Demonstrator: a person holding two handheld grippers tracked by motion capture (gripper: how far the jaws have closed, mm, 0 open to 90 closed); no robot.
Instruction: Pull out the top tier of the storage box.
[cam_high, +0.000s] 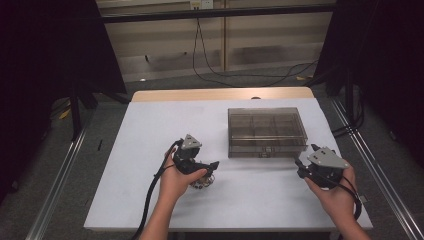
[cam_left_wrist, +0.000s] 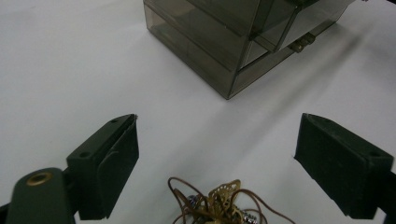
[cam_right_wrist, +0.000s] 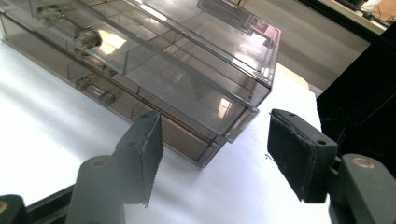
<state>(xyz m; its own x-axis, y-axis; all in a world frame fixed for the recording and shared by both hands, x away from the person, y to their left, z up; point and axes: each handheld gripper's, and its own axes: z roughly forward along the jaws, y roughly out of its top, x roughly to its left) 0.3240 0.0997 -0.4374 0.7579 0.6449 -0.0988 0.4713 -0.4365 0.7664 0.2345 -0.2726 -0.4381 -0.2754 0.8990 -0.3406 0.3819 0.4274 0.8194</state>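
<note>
**Operator:** Status of both grippers?

**Technician:** Left gripper (cam_left_wrist: 217, 168) has its jaws spread wide with nothing pressed between the pads. A tangled piece of jewellery (cam_left_wrist: 224, 205), brass-coloured wire loops around a filigree butterfly with small beads, lies on the white table (cam_left_wrist: 70, 60) between and just below the jaw tips, touching neither pad. Right gripper (cam_right_wrist: 215, 154) also stands with jaws apart, gripping nothing.

**Operator:** Location of the storage box?

**Technician:** Smoke-tinted transparent compartment box (cam_high: 266, 132) sits on the table's far right half, lid closed, front latches toward the person. In the right gripper view, its near corner lies just ahead of the parted jaws, untouched. In the high view, the jewellery rests under the left gripper, well apart from the box, to its left.
</note>
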